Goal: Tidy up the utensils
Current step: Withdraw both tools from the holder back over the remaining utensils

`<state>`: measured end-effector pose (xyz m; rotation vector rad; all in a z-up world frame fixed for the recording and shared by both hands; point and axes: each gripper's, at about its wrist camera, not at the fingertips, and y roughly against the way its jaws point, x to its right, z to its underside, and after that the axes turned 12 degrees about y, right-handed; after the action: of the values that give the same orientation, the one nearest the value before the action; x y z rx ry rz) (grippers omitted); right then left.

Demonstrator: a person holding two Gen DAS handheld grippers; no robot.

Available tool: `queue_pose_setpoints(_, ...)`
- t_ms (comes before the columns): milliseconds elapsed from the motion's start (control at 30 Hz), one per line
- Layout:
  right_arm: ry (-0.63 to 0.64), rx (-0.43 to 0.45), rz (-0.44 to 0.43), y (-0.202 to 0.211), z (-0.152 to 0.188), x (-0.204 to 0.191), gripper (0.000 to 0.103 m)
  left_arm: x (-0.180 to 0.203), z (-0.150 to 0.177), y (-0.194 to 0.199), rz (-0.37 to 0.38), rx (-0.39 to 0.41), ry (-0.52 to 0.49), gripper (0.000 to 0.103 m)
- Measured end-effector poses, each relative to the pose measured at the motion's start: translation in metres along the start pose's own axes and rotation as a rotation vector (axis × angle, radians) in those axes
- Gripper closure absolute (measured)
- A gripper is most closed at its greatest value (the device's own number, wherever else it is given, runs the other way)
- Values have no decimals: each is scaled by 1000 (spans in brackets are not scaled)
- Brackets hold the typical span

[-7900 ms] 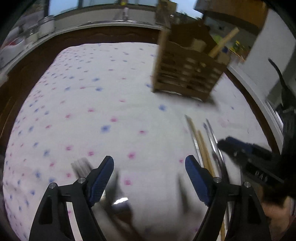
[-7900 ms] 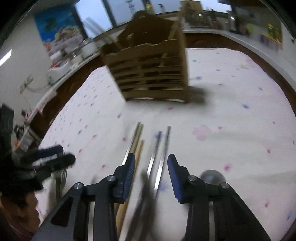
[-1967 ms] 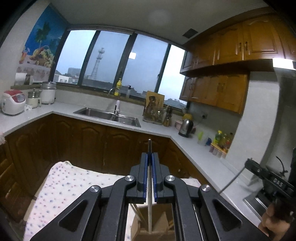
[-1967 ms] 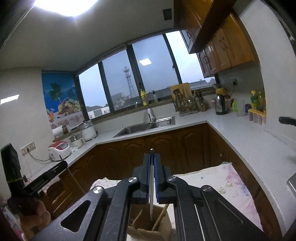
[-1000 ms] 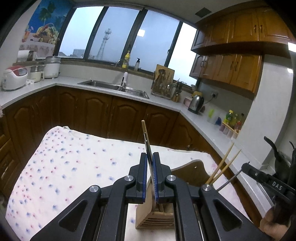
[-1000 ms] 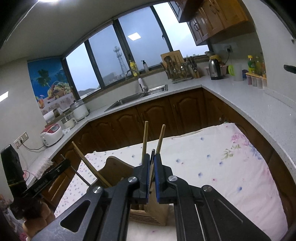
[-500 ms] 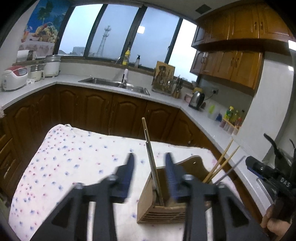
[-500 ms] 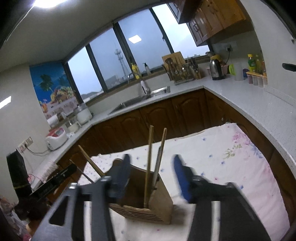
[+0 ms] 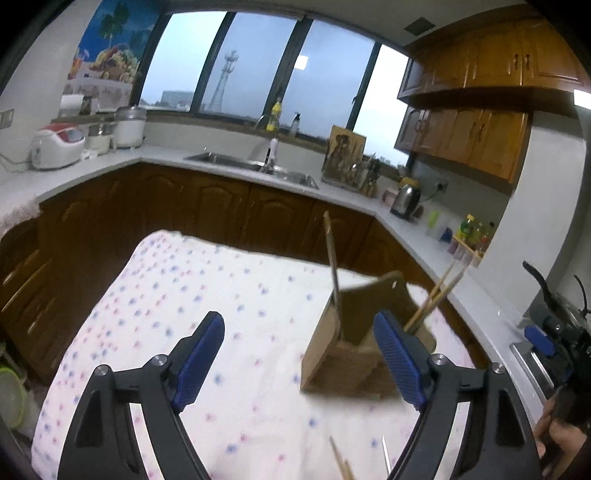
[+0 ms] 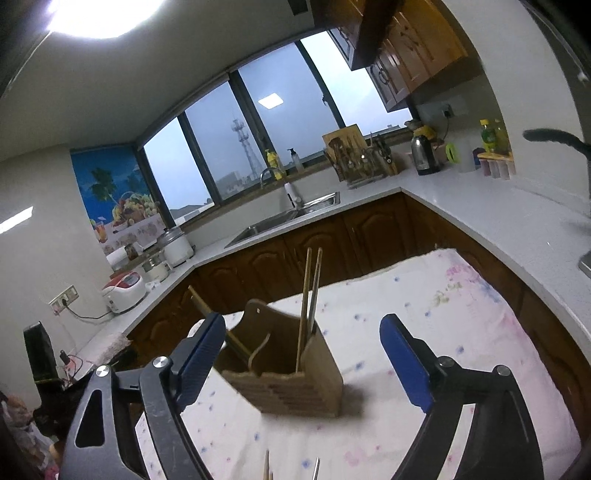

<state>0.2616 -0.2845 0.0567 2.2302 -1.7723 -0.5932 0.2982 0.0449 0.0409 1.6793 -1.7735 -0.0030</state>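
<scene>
Kitchen interior — dark wood base cabinets (image 9: pixel 207 206) under a white L-shaped countertop (image 10: pixel 491 210), steel sink (image 10: pixel 284 218) below a wide window (image 9: pixel 258 74); ceiling light (image 10: pixel 107 14) on.

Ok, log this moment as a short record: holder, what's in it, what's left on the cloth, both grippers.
holder: wooden utensil holder, upright on the spotted tablecloth
contents: two wooden chopsticks with a metal one between them in one end; one chopstick leaning out at the other end
left on cloth: chopstick tips at the near edge, count unclear
left hand-held gripper: jaws just opened, nothing between the pads
right hand-held gripper: jaws just opened, empty, holder beyond it
</scene>
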Motion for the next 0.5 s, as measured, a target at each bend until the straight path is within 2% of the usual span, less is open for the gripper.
queue_pose_setpoints(500,-15,-136,20,54,70,-8,15,-11,37,61,-37,-160,59,20)
